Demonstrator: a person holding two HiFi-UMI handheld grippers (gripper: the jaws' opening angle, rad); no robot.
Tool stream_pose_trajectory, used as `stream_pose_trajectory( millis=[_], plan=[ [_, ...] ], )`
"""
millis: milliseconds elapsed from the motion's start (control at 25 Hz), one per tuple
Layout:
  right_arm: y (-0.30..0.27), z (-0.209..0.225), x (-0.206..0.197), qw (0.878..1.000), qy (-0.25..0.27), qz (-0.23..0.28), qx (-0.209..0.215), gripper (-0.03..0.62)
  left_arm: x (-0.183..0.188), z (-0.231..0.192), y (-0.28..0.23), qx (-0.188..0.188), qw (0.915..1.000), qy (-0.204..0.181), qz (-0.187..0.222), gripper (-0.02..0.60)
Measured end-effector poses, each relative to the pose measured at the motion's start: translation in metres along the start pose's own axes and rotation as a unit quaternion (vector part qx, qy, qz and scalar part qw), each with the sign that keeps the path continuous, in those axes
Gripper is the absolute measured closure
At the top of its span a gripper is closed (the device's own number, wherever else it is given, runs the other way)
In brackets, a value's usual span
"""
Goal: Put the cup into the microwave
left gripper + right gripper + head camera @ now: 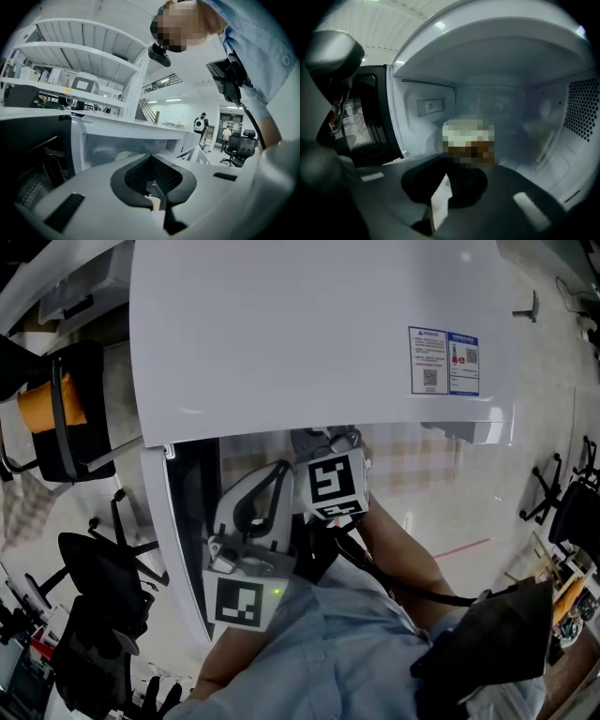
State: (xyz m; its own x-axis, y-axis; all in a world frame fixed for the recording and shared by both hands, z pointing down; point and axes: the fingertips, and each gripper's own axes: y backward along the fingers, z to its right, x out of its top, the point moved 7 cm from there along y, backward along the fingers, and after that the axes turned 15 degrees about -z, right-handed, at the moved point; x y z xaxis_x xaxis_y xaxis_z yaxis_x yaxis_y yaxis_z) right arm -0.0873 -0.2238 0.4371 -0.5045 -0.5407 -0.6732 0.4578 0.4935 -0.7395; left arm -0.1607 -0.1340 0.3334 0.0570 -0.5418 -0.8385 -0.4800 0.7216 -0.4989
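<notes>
The cup (468, 140), pale on top and brown below and partly blurred over, stands on the floor inside the white microwave (309, 324). The microwave's dark door (192, 521) is swung open to the left. My right gripper (450, 187) is shut and holds nothing; it points into the cavity with the cup just beyond its tips, apart from them. In the head view only its marker cube (333, 484) shows, at the microwave's front edge. My left gripper (157, 187) is shut and empty, beside the right one in front of the open door (33, 154).
Black office chairs (94, 587) stand left of the microwave, one with an orange cushion (47, 399). White shelving (84, 51) rises behind the microwave. Two people (201, 124) stand far off by a doorway. A label (442, 360) sits on the microwave's top.
</notes>
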Motion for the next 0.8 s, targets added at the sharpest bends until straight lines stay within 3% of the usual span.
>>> stream_pose_trajectory(
  millis=[360, 800],
  plan=[
    [0.053, -0.017, -0.009, 1.000, 0.004, 0.027, -0.004, 0.591, 0.003, 0.029, 0.032, -0.001, 0.9992, -0.032, 0.023, 0.577],
    [0.219, -0.043, -0.035, 0.992, -0.058, 0.115, -0.002, 0.591, 0.008, 0.115, 0.102, -0.004, 0.9942, -0.083, 0.068, 0.577]
  ],
)
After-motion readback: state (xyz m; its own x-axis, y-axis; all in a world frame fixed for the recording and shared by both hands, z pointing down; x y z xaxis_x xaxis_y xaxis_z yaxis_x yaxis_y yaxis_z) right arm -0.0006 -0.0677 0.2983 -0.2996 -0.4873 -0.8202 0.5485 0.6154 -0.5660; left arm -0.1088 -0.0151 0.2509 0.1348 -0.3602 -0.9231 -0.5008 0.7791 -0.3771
